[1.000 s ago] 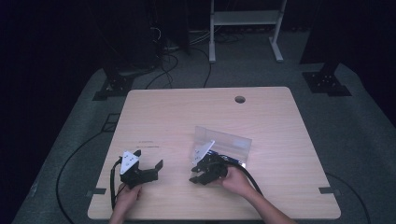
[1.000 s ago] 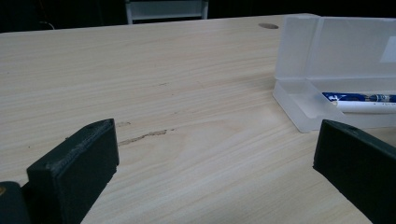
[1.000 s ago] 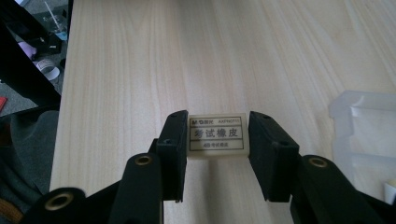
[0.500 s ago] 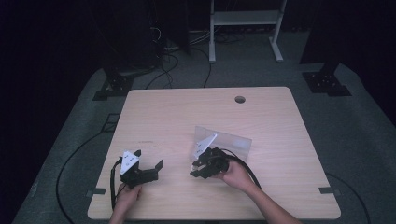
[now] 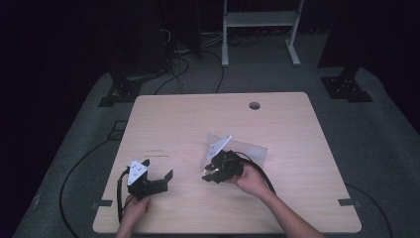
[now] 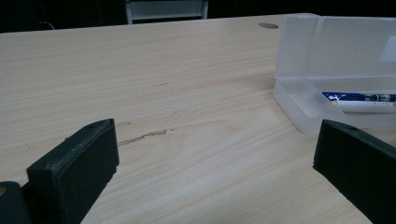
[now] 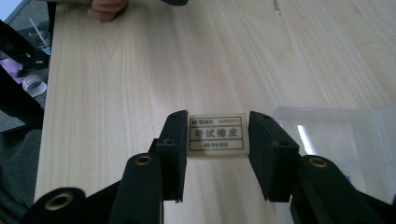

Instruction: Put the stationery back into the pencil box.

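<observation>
Eraser (image 7: 217, 136) sits clamped in right tool (image 7: 217, 140); left tool (image 6: 215, 158) gapes; pen (image 6: 359, 97) cut off in case (image 6: 299, 100).

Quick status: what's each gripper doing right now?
Left gripper: fingers open, nothing between them.
Right gripper: fingers closed on the eraser, beside the open pencil case.
</observation>
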`<act>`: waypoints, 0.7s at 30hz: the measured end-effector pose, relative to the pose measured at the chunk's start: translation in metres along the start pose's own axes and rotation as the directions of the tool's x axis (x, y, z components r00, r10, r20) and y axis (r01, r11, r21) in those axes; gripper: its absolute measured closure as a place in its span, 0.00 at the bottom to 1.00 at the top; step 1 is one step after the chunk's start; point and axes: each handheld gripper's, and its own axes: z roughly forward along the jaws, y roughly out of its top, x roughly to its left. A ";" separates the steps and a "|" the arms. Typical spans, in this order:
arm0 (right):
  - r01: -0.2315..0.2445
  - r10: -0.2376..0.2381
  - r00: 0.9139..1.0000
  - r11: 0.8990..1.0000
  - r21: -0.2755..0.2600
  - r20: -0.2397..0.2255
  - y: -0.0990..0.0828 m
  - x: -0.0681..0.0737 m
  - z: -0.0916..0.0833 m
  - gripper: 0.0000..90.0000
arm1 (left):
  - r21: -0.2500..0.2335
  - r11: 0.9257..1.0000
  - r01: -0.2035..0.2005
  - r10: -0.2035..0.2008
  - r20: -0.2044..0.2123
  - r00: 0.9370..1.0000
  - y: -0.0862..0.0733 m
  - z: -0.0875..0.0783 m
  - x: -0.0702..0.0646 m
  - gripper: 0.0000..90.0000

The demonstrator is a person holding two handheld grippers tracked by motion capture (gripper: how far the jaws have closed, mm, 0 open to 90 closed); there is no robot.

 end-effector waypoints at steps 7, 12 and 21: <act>-0.013 0.013 1.000 1.000 -0.009 0.013 0.003 -0.006 -0.004 0.65 | 0.000 1.000 0.000 0.000 0.000 1.000 0.000 0.000 0.000 0.00; -0.005 0.005 1.000 1.000 -0.012 0.019 0.005 -0.009 -0.006 0.65 | -0.001 1.000 0.000 0.000 0.000 1.000 0.000 0.000 0.000 0.00; -0.020 0.021 0.999 1.000 -0.022 0.033 0.011 -0.014 -0.010 0.65 | -0.005 1.000 0.003 -0.003 -0.001 1.000 0.000 0.000 0.000 0.00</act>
